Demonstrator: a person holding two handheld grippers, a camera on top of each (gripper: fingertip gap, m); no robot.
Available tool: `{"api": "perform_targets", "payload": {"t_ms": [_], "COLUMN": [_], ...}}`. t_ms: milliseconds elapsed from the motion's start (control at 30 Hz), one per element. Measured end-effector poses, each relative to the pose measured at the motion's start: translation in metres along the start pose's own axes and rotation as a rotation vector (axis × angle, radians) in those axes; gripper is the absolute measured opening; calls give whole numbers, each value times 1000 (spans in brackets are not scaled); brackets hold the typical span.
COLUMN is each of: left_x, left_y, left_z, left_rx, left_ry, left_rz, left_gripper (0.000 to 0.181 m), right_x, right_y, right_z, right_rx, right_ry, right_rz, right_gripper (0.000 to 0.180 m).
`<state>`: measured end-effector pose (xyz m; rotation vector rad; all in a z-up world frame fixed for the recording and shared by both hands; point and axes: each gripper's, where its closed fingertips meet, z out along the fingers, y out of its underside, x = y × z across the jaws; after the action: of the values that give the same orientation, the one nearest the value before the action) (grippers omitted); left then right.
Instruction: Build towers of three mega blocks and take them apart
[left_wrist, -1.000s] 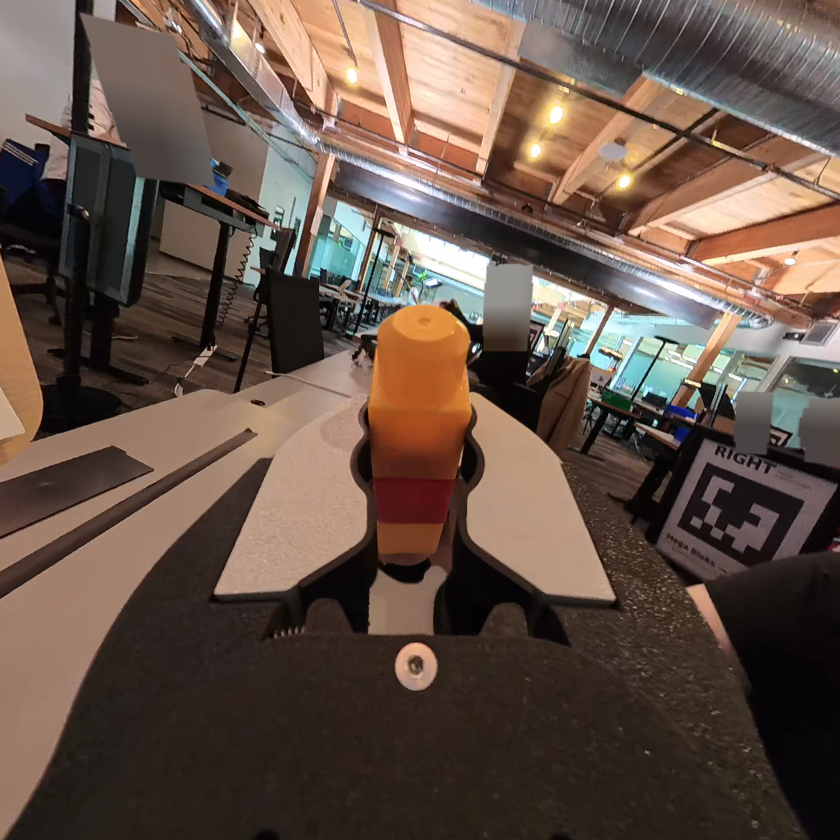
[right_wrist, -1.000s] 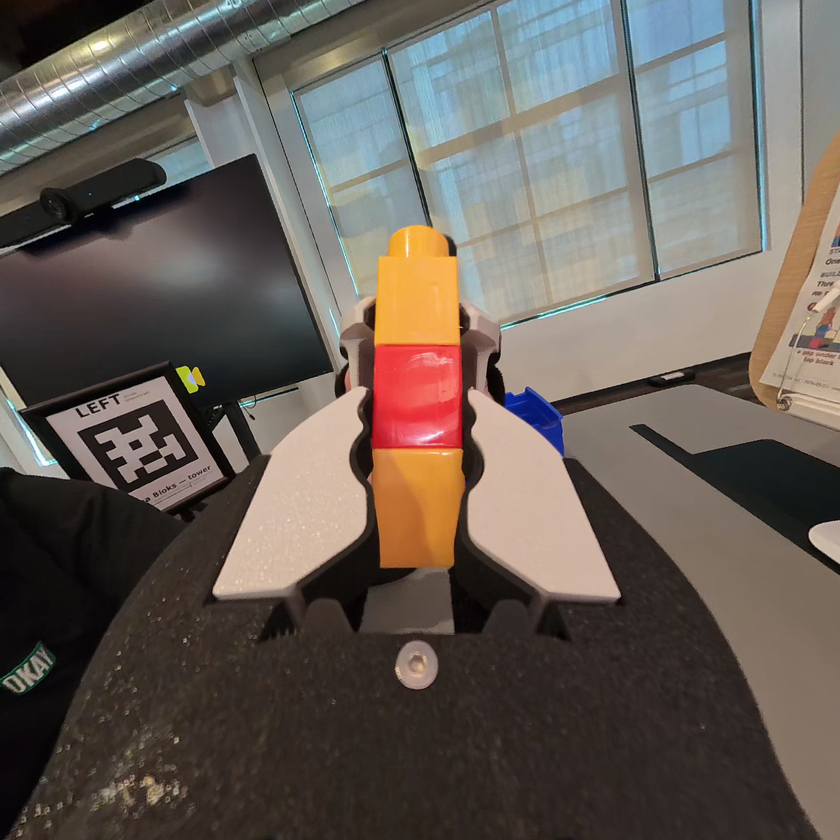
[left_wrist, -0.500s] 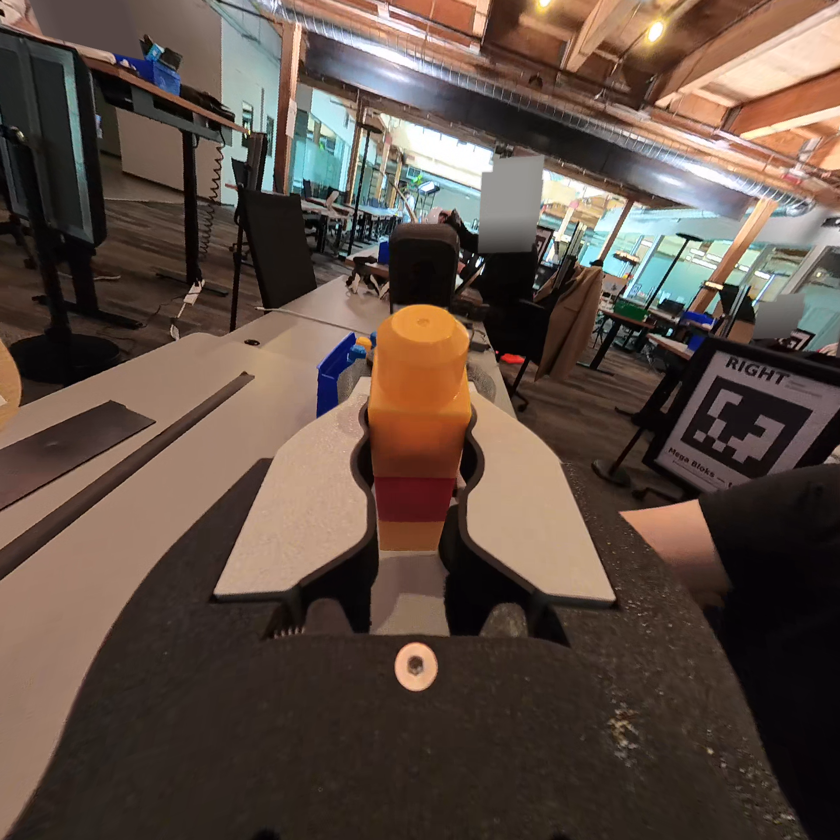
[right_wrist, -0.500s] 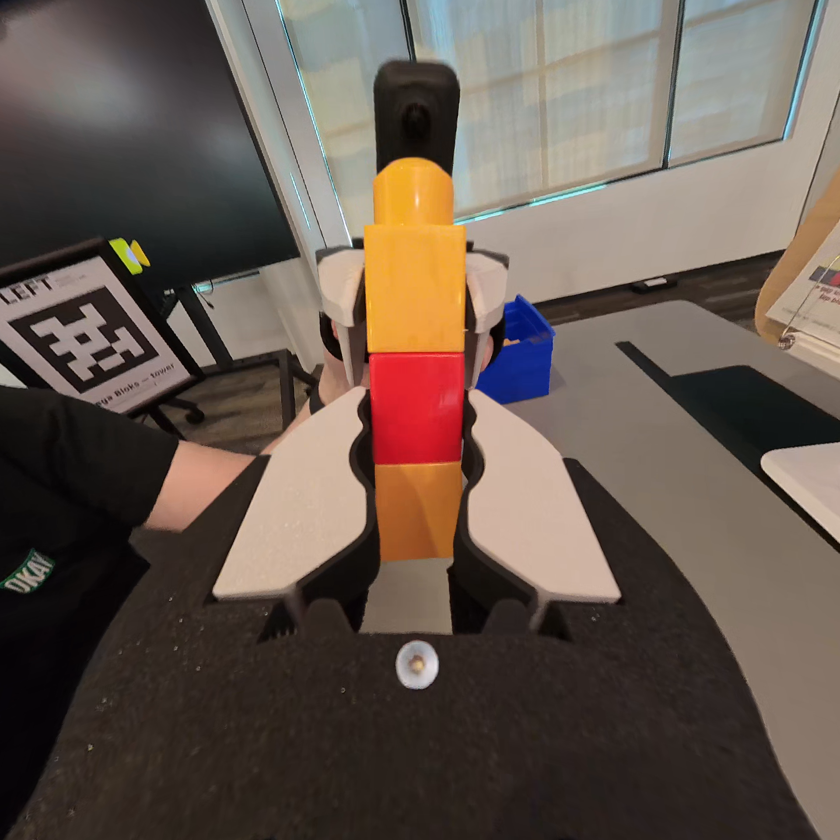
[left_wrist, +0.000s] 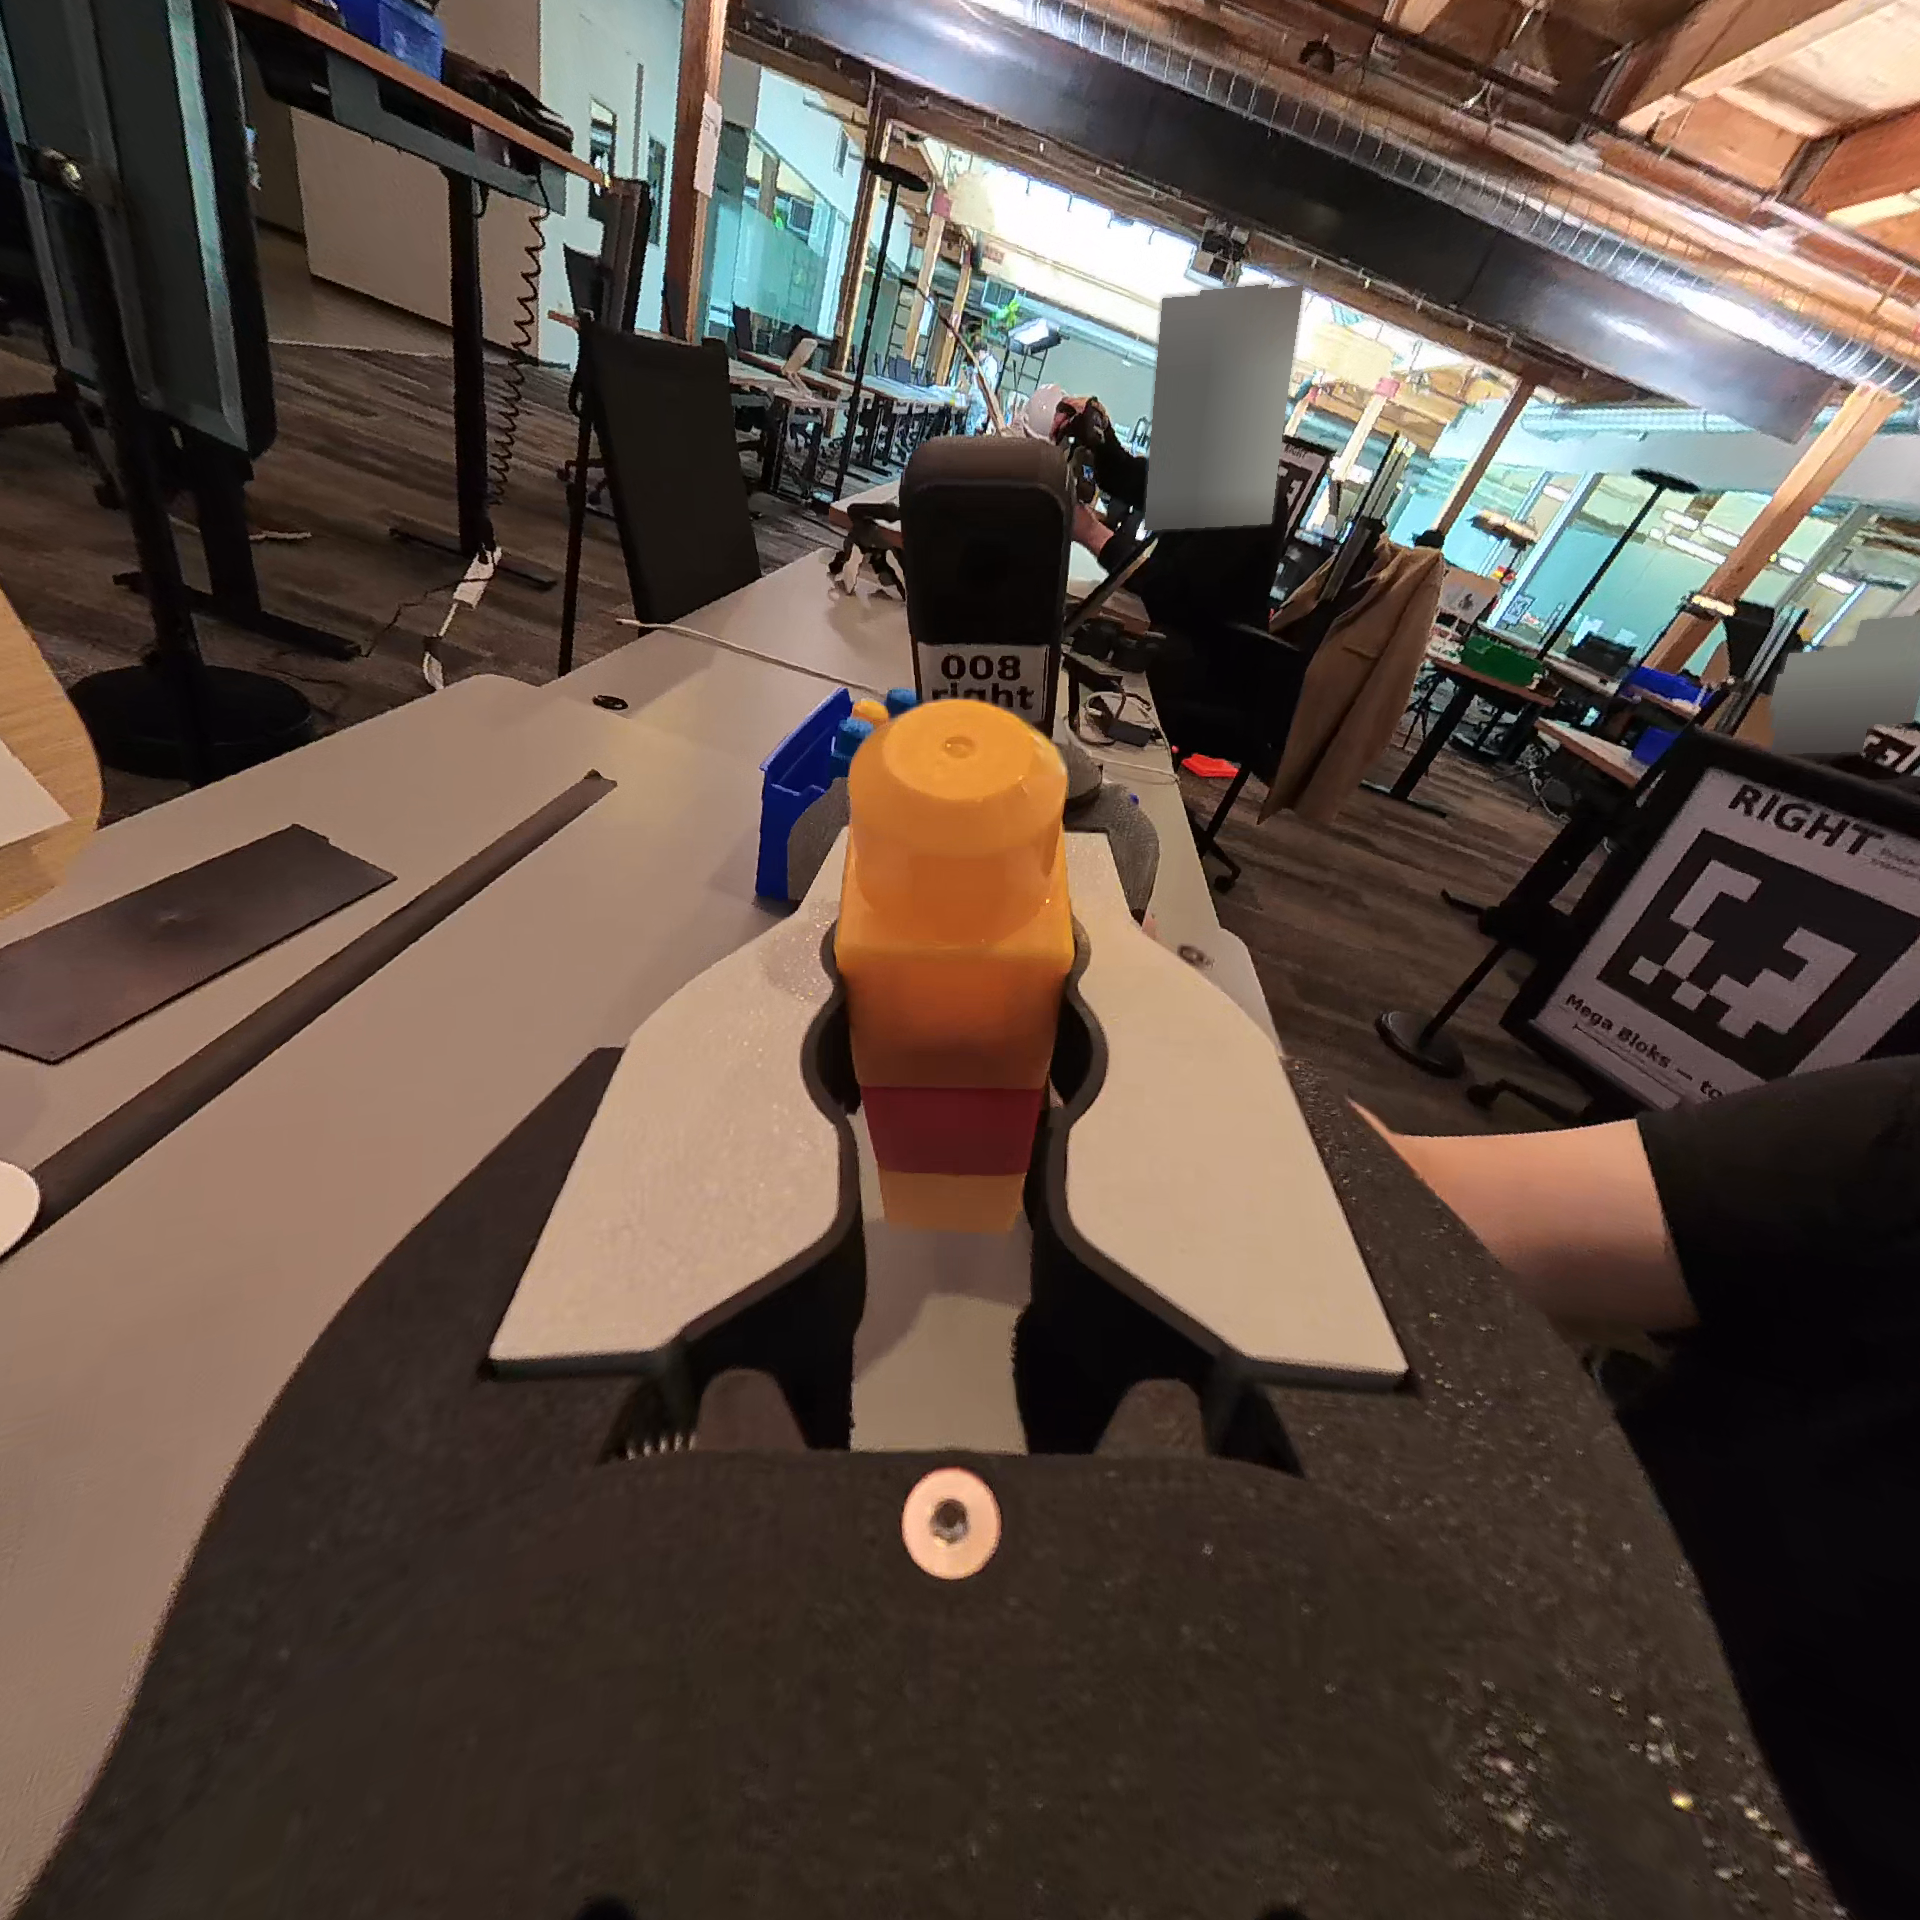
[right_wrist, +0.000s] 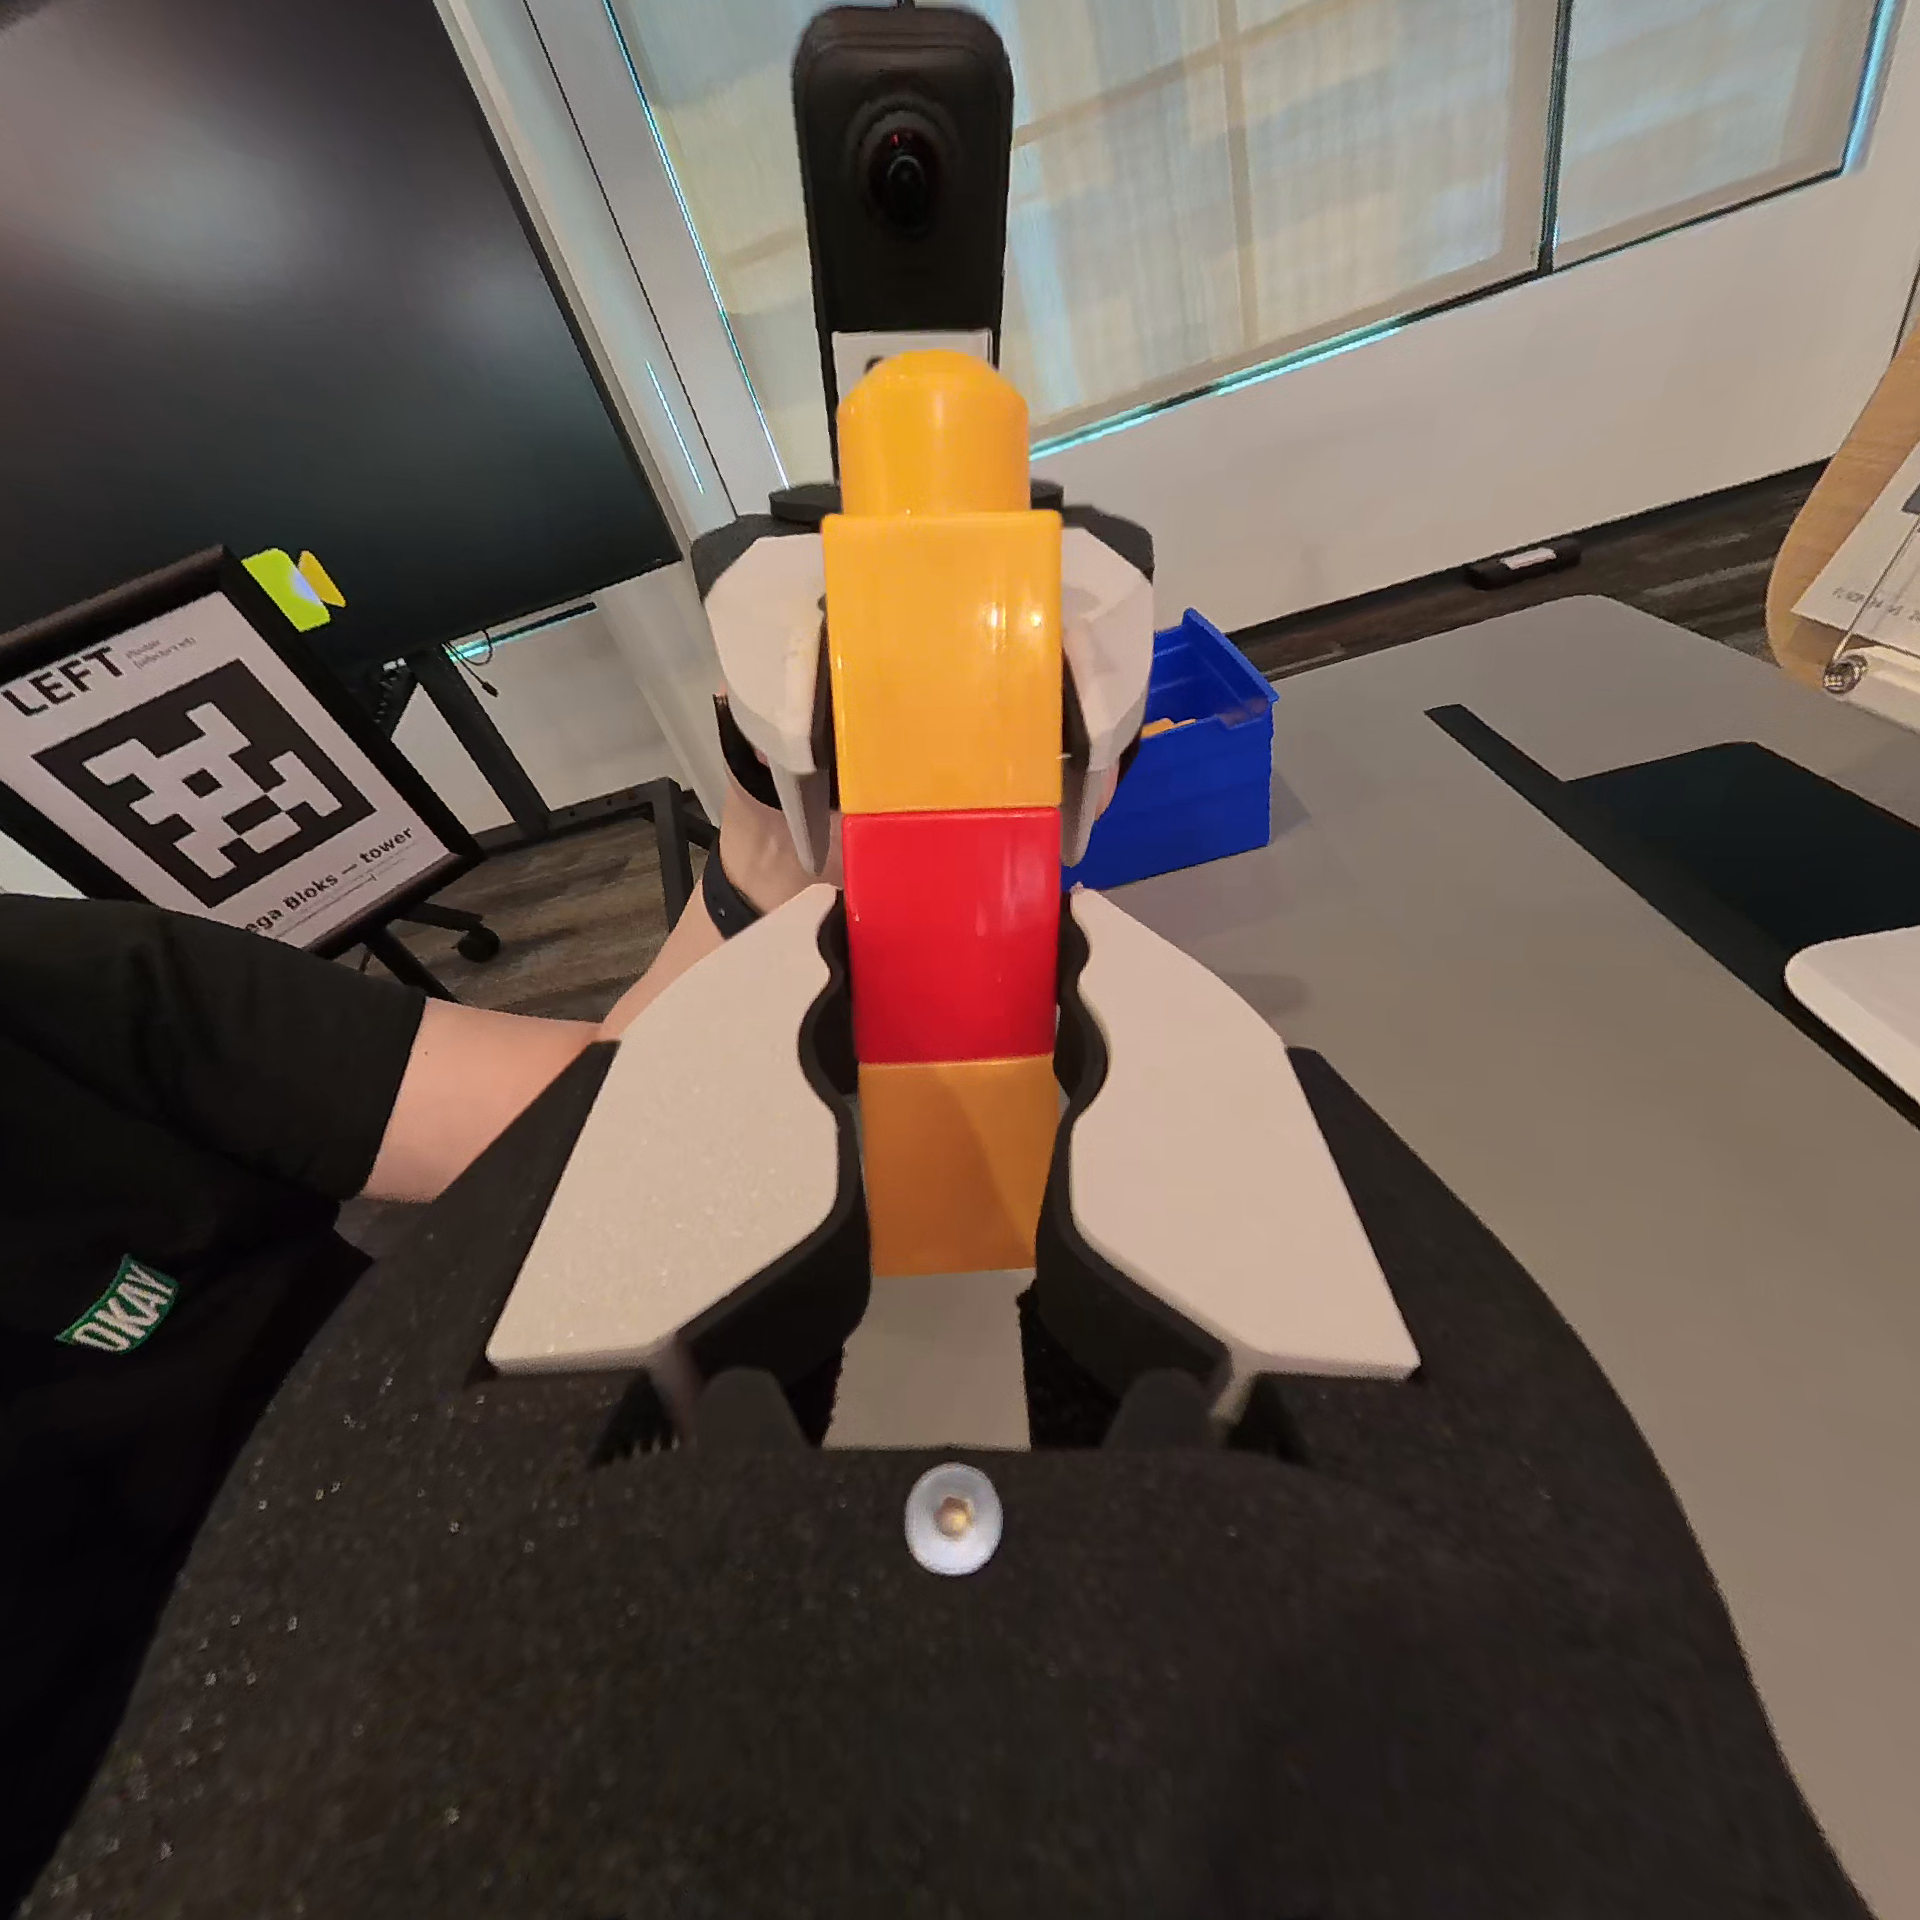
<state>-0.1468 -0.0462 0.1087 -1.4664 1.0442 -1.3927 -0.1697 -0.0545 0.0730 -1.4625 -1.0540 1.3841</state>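
Daylight floods through the tall gridded window (right_wrist: 1299, 187), glare streaks the glossy orange top block (right_wrist: 940, 655), and the wide lens bends edges, near stud slightly soft.

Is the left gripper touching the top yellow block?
Touching. Right wrist view shows the left gripper fingers pressed against both sides of the top yellow block.

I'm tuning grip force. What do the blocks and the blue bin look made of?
The three-block tower, orange-red-orange, looks like hard glossy moulded plastic: sharp window highlights on its smooth faces. The blue bin looks like rigid plastic too, duller, with a moulded ribbed wall. Both are judged by look only.
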Motion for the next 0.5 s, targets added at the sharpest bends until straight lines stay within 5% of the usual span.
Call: {"api": "perform_targets", "payload": {"t_ms": [500], "left_x": [0], "left_y": [24], "left_z": [3], "left_rx": [-139], "left_ry": [53], "left_rz": [-105], "left_gripper": [35], "right_x": [-4], "right_y": [17], "right_z": [-10], "right_rx": [-149], "right_ry": [37], "right_rz": [43], "right_gripper": [51]}}
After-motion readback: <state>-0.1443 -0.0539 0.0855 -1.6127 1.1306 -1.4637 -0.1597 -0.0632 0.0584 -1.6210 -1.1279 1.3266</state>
